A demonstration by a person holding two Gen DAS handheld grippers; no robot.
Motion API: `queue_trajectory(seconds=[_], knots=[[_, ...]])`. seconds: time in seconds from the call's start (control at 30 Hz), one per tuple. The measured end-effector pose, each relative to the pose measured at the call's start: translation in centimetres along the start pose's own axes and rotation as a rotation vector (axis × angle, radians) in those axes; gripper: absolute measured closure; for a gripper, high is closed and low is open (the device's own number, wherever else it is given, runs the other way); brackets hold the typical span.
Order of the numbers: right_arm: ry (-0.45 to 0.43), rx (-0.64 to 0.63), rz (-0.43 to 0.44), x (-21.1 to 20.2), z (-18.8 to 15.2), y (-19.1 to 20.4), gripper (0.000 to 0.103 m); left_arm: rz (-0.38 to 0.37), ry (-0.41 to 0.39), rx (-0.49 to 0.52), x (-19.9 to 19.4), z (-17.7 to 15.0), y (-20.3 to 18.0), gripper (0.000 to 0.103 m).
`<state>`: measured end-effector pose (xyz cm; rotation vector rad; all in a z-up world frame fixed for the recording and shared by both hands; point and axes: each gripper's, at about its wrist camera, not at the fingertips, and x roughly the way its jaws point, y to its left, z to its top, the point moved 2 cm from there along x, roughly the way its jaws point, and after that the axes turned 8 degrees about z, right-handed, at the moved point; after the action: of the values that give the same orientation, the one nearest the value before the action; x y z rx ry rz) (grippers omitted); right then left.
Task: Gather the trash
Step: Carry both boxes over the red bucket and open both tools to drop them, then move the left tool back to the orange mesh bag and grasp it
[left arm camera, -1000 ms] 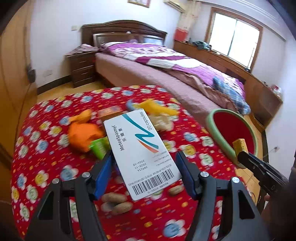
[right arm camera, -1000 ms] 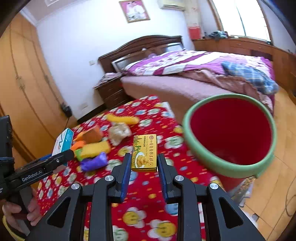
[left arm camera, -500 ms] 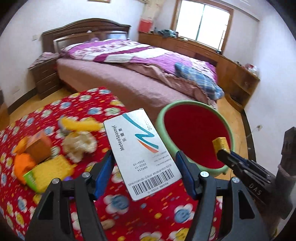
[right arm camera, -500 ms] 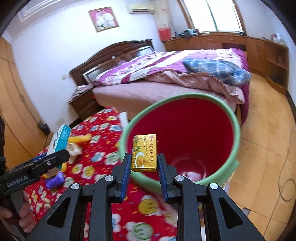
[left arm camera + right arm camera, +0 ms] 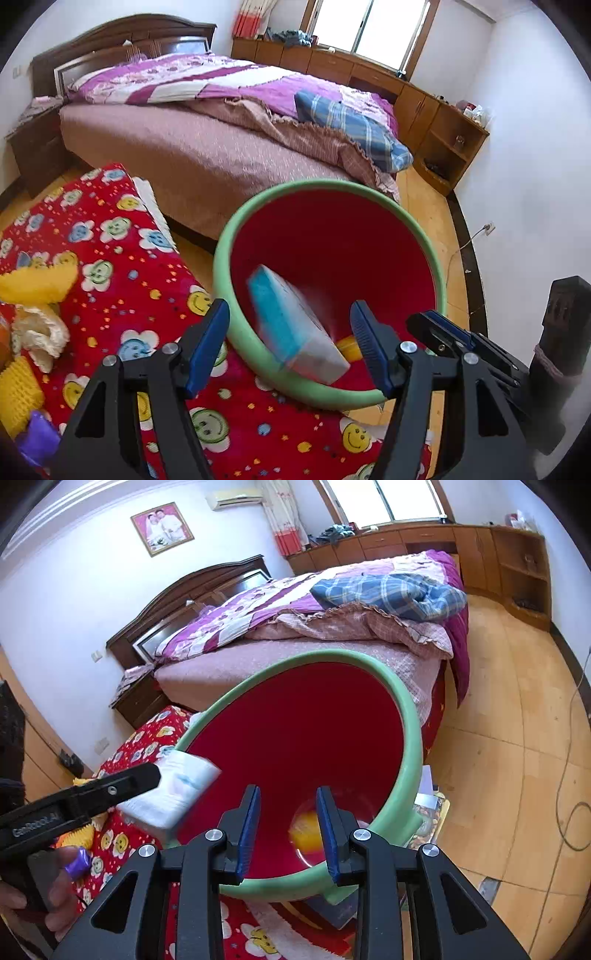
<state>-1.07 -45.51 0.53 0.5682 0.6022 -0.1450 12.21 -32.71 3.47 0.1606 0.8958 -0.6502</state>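
Note:
A red bin with a green rim point(image 5: 236, 236) point(image 5: 410, 716) stands beside the red flowered table. My left gripper point(image 5: 290, 345) is open above the bin's near rim; the white and blue medicine box point(image 5: 291, 325) is blurred, loose between the fingers, falling into the bin. It also shows in the right wrist view point(image 5: 173, 794). My right gripper point(image 5: 286, 829) is open and empty over the bin. A blurred yellow box point(image 5: 306, 832) lies low inside the bin.
Yellow trash point(image 5: 37, 280), a crumpled tissue point(image 5: 40, 332) and a purple scrap point(image 5: 35, 439) lie on the flowered tablecloth point(image 5: 122, 258). A bed point(image 5: 221, 122) stands behind the bin. Wood floor point(image 5: 517, 738) and a cable lie to the right.
Both grippers moved over the bin and opened. The yellow box has dropped from my right gripper into the bin. The medicine box has left my left gripper's hold and is falling.

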Motion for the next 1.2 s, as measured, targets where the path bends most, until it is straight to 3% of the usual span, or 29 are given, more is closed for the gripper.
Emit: queue_trajectory(seconds=[0.5,0.7,1.0,1.2], knots=[[-0.007,-0.037,0.046,-0.5,0.0,1.1,0.070,0.041,-0.006,-0.069,-1.5,-0.8,1.9,0.035],[-0.001,-0.030,0.051,-0.7,-0.4,1.7,0.064,0.059,-0.015,-0.122,-3.1,-1.6,3.9,0.035],[-0.004,-0.054,0.060,-1.7,-1.0,3.7,0.062,0.117,-0.028,-0.202,-5.5,-3.4,7.7,0.035],[0.009,-0.070,0.057,-1.8,-1.7,5.3,0.050,0.176,-0.031,-0.264,-6.9,-4.7,11.2,0.035]])
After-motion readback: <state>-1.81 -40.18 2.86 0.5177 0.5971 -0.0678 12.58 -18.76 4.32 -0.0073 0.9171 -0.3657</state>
